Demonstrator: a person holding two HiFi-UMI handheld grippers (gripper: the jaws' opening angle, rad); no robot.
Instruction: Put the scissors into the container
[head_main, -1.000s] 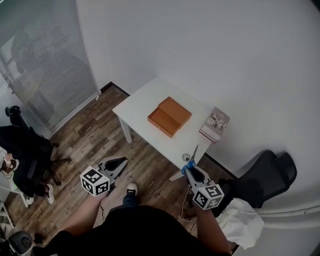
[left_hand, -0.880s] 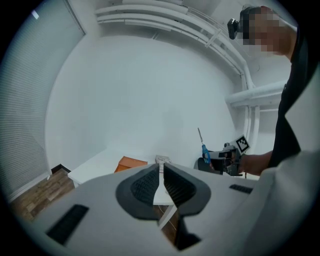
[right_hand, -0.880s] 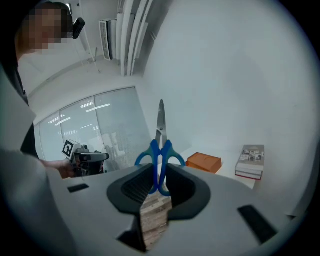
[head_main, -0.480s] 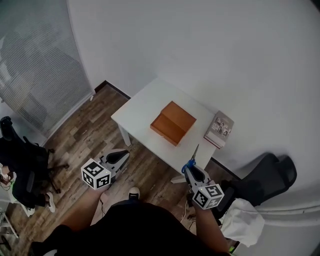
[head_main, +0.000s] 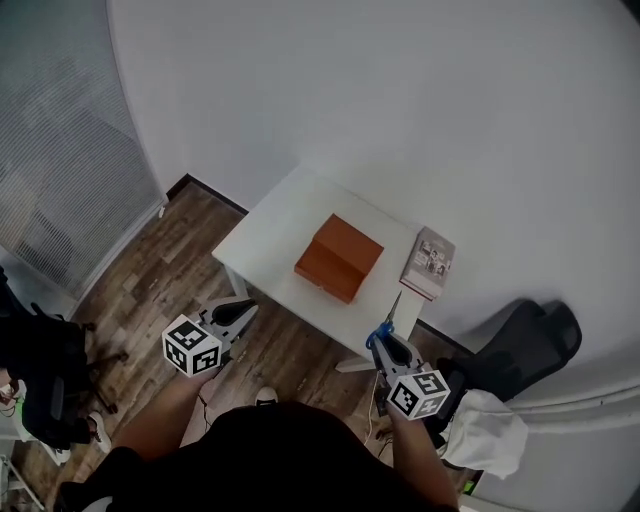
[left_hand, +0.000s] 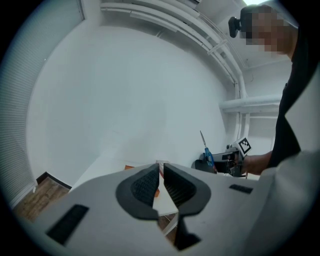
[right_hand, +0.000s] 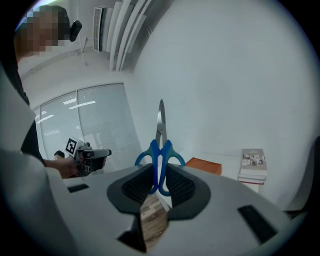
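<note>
Gripping the scissors (right_hand: 160, 125) by blue handles, the right tool (right_hand: 159, 175) holds blades up; left tool (left_hand: 160, 175) closed.

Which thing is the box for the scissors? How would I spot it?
Find the white table against the wall. The box sits near its middle, left of the books in the head view. It is the only orange thing there; the books are pale grey.

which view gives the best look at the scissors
The right gripper view: the scissors stand close and centred, blue handles clamped in the right gripper, blades up. The head view shows them small at that gripper; the left gripper view shows them tiny and far off.
</note>
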